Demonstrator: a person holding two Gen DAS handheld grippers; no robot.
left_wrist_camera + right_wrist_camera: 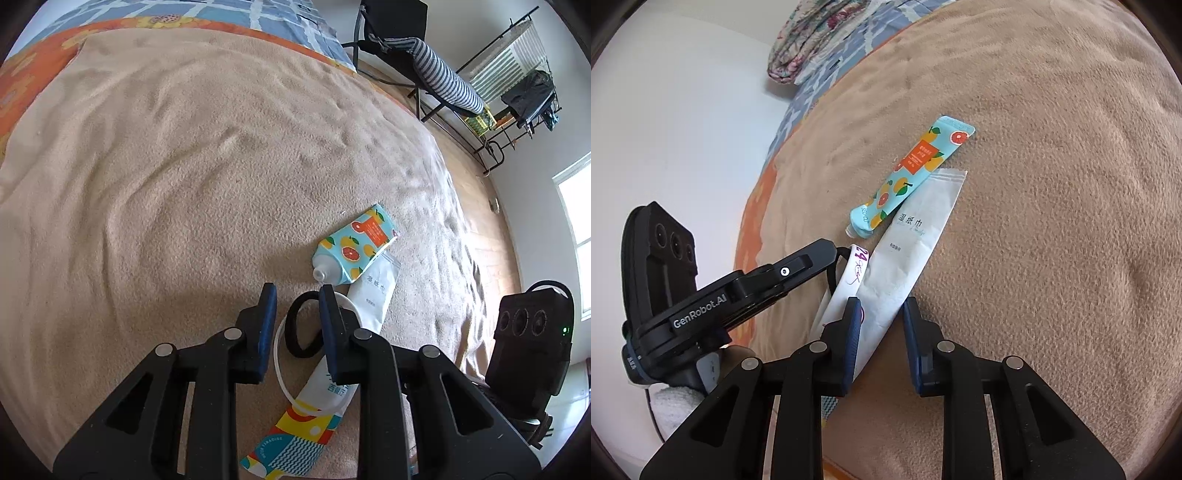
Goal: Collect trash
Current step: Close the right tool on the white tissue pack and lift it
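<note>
Below, right gripper (880, 310) straddles wet-wipe packet (908, 243).

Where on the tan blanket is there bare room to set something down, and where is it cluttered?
Bare: the wide stretch of tan blanket between the orange floral sheet and the fruit-print tube. Crowded: near both grippers, where the tube, white wet-wipe packet, black hair tie and colourful packet overlap.
</note>
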